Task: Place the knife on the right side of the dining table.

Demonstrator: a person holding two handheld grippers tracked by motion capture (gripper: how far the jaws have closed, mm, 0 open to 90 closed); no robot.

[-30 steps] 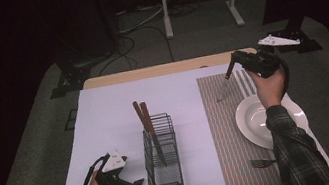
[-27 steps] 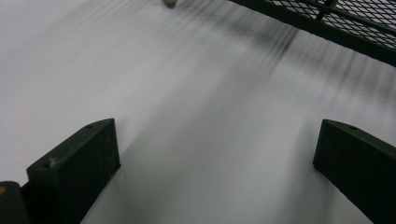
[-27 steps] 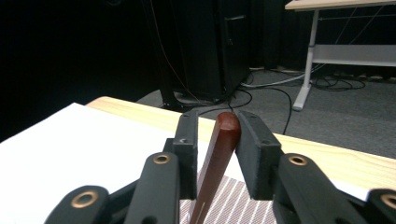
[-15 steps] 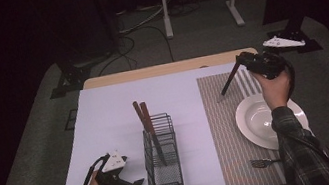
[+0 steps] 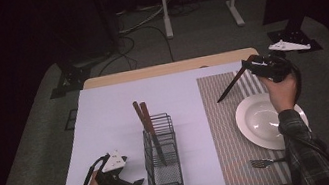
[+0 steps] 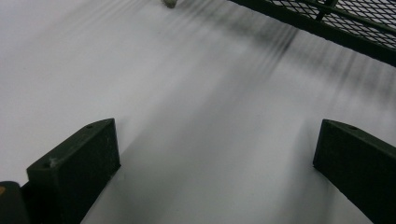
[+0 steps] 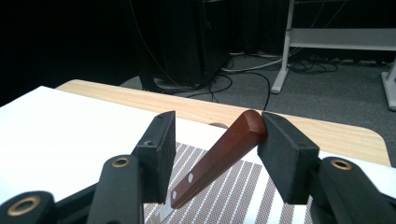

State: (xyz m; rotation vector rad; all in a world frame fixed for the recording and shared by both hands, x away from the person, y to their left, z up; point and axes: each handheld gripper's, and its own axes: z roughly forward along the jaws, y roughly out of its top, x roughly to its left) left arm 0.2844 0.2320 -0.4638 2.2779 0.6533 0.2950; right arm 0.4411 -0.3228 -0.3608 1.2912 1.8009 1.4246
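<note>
Risk sits at your right gripper point(image 7: 212, 140): its jaws have just been opening, and the brown wooden-handled knife point(image 7: 219, 154) only leans on one pad above the striped placemat point(image 5: 229, 127) (tip down), so it may topple toward the white plate point(image 5: 259, 122). Your left gripper point(image 6: 210, 168) rests open.

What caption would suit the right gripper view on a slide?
Open right gripper letting go of a wooden-handled knife that leans on one jaw above the striped placemat.
</note>
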